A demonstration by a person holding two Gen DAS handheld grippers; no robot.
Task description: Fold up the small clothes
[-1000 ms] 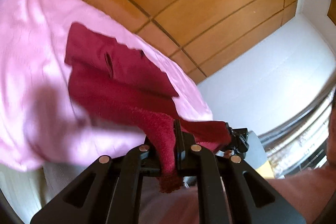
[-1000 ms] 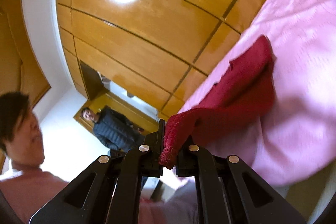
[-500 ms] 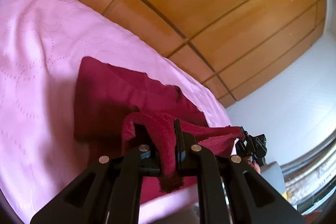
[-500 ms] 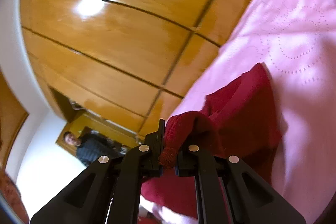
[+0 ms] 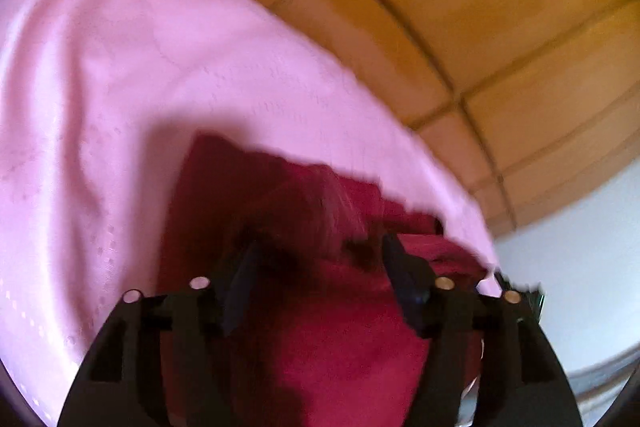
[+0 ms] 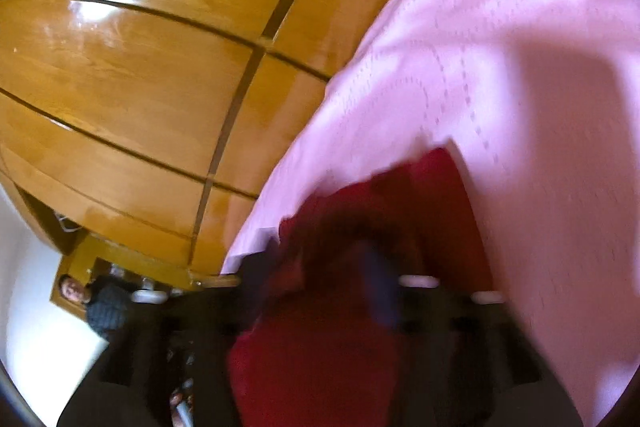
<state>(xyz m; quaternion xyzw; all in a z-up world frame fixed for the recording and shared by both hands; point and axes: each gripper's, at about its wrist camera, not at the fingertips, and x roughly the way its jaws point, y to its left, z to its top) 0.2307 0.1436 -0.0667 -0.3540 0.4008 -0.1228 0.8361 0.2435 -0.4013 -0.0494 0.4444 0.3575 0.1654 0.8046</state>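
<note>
A dark red small garment [image 5: 320, 339] lies folded over on the pink bedspread [image 5: 120, 87]. My left gripper [image 5: 320, 259] is open just above it, jaws wide apart with red cloth between and under them, not pinched. In the right wrist view the same red garment [image 6: 320, 347] lies on the pink bedspread [image 6: 520, 47]. My right gripper [image 6: 316, 263] is blurred by motion; its fingers [image 6: 376, 275] stand apart over the cloth, so it looks open.
A wooden panelled wardrobe [image 5: 460, 7] rises behind the bed and also shows in the right wrist view [image 6: 140, 67]. A person in a dark jacket [image 6: 100, 307] stands in a doorway at lower left. A white wall [image 5: 568, 267] is at the right.
Both grippers carried the red cloth's edge forward over the garment and down to the bed. Both were shut on the cloth before; now both jaws have opened and the cloth lies released.
</note>
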